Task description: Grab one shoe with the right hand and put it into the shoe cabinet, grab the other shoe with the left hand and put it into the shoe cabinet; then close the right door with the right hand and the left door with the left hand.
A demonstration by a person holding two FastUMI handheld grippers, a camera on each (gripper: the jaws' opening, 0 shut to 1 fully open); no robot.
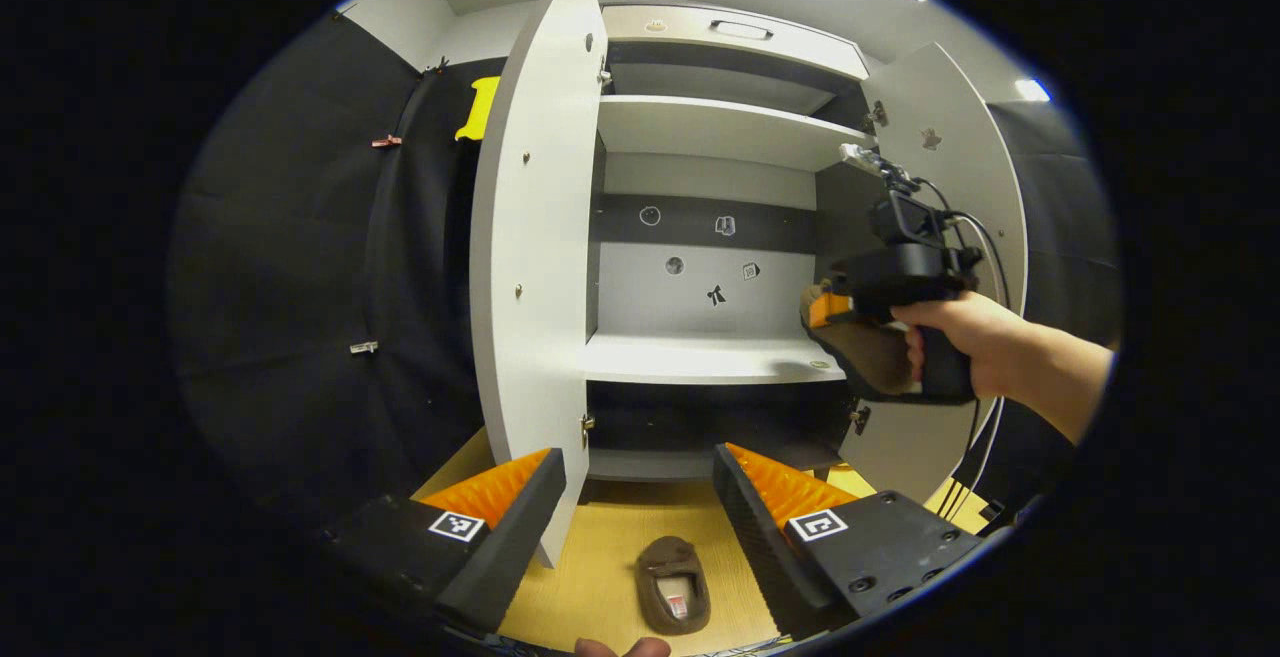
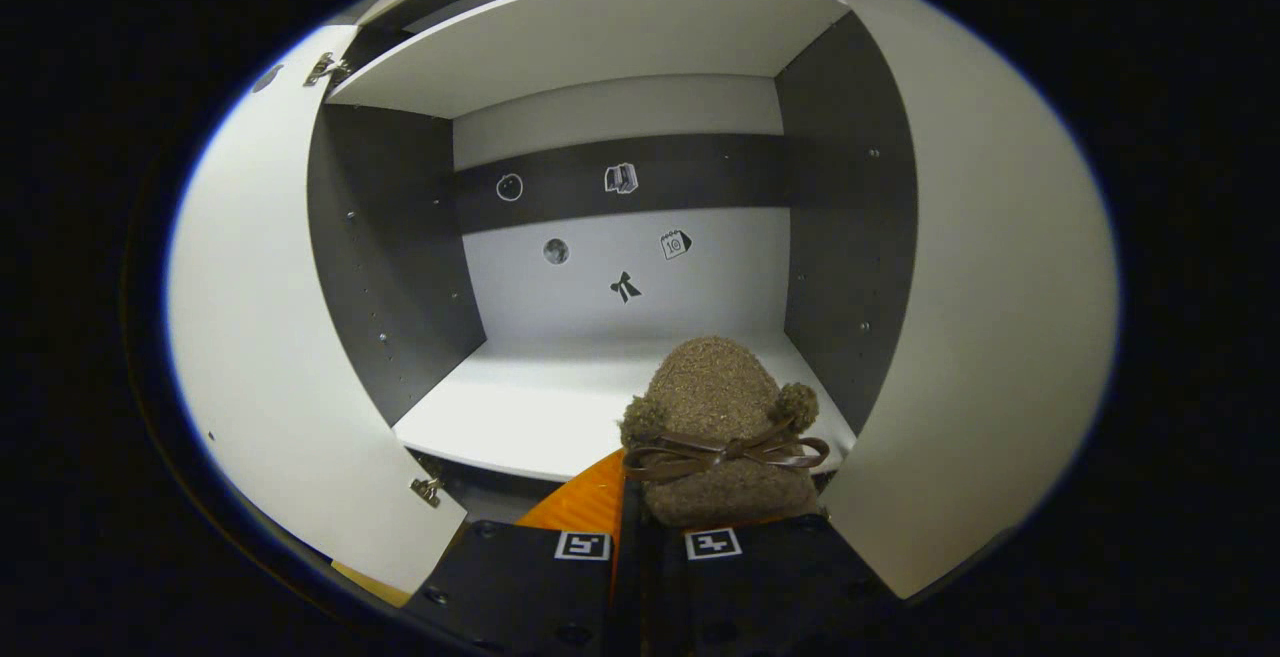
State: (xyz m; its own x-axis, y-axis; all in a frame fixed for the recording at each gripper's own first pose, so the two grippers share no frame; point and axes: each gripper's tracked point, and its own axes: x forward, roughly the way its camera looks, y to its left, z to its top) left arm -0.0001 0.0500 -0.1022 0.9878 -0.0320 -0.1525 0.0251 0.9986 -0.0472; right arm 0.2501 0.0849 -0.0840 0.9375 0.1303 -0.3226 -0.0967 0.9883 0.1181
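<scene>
Left gripper (image 1: pixel 640 497): jaws spread wide, nothing between them, hovering low over the wooden floor (image 1: pixel 600 557) before the shoe cabinet (image 1: pixel 700 117). Just below and ahead of its fingers lies a brown shoe (image 1: pixel 672 584) on the floor, apart from both fingers.

Right gripper (image 2: pixel 625 527): jaws drawn close, clamped on the other shoe (image 2: pixel 715 437), a fuzzy brown one with a bow, whose toe points into the cabinet. From the left gripper view, this gripper (image 1: pixel 825 312) and the hand (image 1: pixel 960 337) holding it sit at the cabinet's right side, the shoe at the front edge of the middle shelf (image 1: pixel 690 357).

Farther off: left door (image 1: pixel 530 237) and right door (image 1: pixel 950 167) both stand open. Small stickers (image 2: pixel 625 287) dot the back panel.
</scene>
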